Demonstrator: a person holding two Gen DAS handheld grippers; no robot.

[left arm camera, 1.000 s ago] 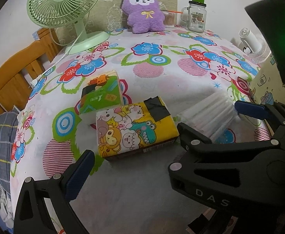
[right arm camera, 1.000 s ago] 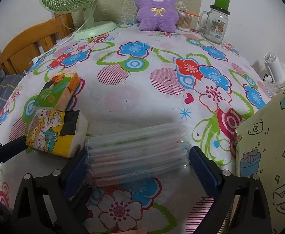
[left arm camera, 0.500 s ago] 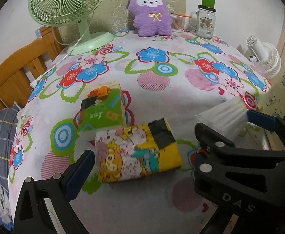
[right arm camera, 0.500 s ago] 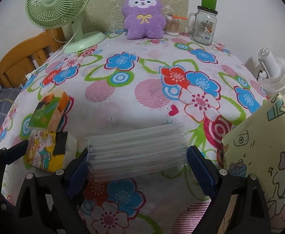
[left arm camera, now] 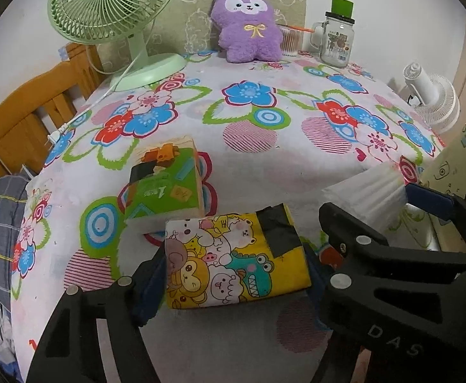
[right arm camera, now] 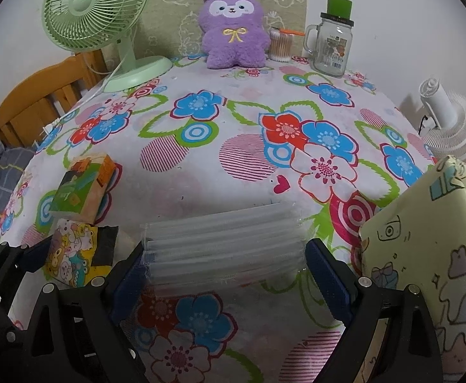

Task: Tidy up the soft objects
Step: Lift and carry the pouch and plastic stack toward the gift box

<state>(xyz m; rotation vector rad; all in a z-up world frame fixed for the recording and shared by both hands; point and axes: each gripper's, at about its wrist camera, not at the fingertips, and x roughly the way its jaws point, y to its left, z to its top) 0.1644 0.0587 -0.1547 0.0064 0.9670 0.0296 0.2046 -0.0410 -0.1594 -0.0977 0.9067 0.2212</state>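
A flower-print tablecloth [left arm camera: 249, 166] covers the table; behind it a white wall [right arm camera: 392, 6], left of it a wooden chair [left arm camera: 25, 118], right a white fan [right arm camera: 450, 124]

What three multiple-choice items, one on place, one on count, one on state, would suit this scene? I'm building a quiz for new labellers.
1. Where is the purple plush toy?
A. at the table's far edge, between the green fan and the glass jar
B. on the wooden chair
C. beside the tissue packs

2. How many fans show?
A. one
B. two
C. three

3. What sits between the right hand-held gripper's pads?
A. the green tissue pack
B. nothing
C. the clear pack of white tissues

Key: 1 A, it sits at the back against the wall; 2 B, the green one and a white fan; 3 C, both pads flank that pack.
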